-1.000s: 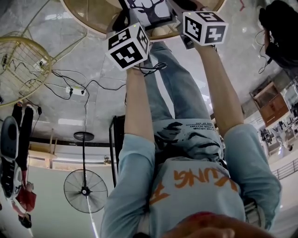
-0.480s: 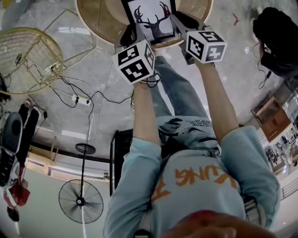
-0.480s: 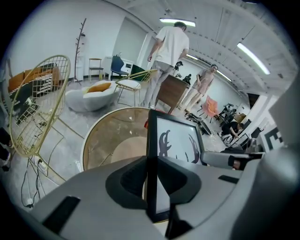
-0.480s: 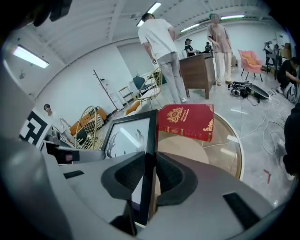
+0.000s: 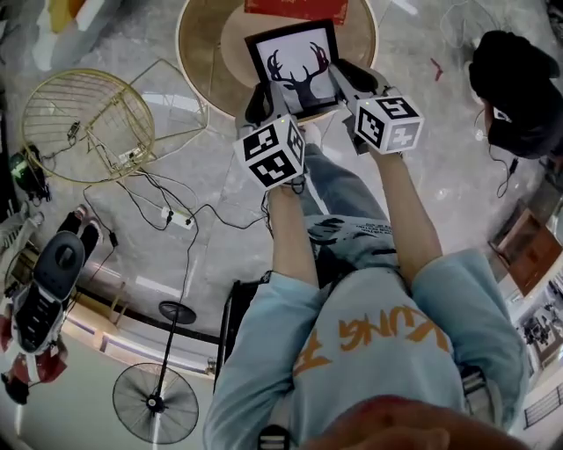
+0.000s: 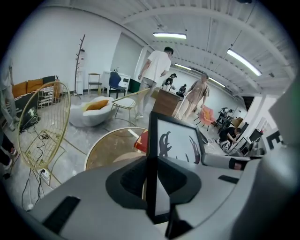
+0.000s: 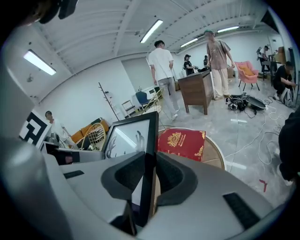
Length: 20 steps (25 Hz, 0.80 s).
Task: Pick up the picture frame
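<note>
The picture frame [image 5: 299,70] is black with a deer-head print and hangs in the air above the round wooden table [image 5: 207,53]. My left gripper [image 5: 264,99] is shut on the frame's left edge and my right gripper [image 5: 346,79] on its right edge. In the left gripper view the frame [image 6: 177,143] stands edge-on, and my left gripper [image 6: 151,177] pinches its black rim. The right gripper view shows the frame [image 7: 127,136] with its right rim clamped by my right gripper [image 7: 149,177]. The frame's lower corners are hidden behind the gripper bodies.
A red book [image 5: 296,8] lies on the table beyond the frame. A gold wire chair [image 5: 86,123] stands at the left, with cables and a power strip [image 5: 180,220] on the floor. A standing fan [image 5: 155,403] is near. A person in black [image 5: 508,83] crouches at the right.
Both grippers have risen together with the frame between them. The frame has come up off the table and shows in full in the head view.
</note>
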Tool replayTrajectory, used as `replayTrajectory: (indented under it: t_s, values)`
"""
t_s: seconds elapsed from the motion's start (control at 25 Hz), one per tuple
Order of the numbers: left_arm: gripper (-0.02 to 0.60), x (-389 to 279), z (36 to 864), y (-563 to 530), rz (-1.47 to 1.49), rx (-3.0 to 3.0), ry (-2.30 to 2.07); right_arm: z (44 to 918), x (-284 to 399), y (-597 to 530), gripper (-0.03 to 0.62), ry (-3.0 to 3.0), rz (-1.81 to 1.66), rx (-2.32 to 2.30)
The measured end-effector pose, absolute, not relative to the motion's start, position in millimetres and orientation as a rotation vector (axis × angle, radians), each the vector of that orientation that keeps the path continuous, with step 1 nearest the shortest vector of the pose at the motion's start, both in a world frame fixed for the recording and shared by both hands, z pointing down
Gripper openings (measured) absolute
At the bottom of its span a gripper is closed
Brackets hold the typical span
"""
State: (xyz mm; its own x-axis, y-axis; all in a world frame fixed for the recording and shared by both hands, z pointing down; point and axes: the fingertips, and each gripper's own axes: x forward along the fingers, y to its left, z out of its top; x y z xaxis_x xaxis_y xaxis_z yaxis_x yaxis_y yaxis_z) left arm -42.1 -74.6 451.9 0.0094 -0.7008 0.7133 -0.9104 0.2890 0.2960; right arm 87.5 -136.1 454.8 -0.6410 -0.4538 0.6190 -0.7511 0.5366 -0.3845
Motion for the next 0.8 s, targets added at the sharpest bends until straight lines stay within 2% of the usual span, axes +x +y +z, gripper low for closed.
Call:
replayTrajectory:
  t_s: [0.8]
  values:
    - [0.080, -30.6, 196.8, -116.2, 0.170, 1.796, -1.935, 198.0, 102.3, -171.2, 0.069, -2.617, 0.652, 1.167]
